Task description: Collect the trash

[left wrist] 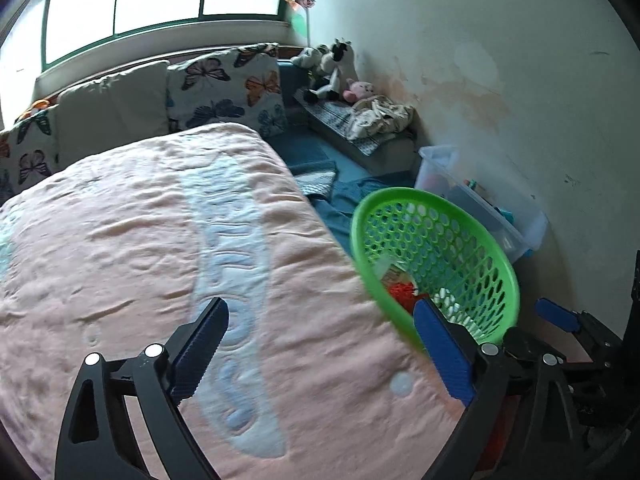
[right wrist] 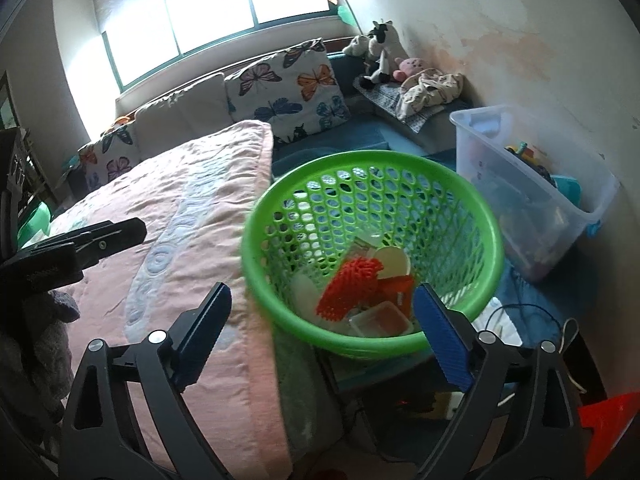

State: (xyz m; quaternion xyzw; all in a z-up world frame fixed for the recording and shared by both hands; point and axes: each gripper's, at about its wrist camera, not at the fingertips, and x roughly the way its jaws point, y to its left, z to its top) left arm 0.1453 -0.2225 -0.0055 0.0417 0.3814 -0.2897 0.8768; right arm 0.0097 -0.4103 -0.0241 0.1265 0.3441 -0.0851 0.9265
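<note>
A green perforated basket (right wrist: 372, 160) stands beside the bed, at the edge of the pink blanket (right wrist: 192, 208). It holds a red bumpy piece (right wrist: 352, 284), a clear plastic tub (right wrist: 380, 318), a round pale lid (right wrist: 394, 262) and an orange packet (right wrist: 402, 292). My right gripper (right wrist: 322, 292) hovers over the basket's near rim, open, with nothing held between its fingers. In the left wrist view the basket (left wrist: 436, 256) sits at the right. My left gripper (left wrist: 320, 308) hangs open above the pink blanket (left wrist: 140, 240), empty, its right finger just in front of the basket's rim.
A clear plastic bin of toys (right wrist: 540, 200) stands against the stained wall to the right of the basket. Butterfly pillows (right wrist: 288, 88) and plush toys (right wrist: 380, 48) line the far side under the window. Cables (right wrist: 520, 316) lie on the blue floor covering near the basket.
</note>
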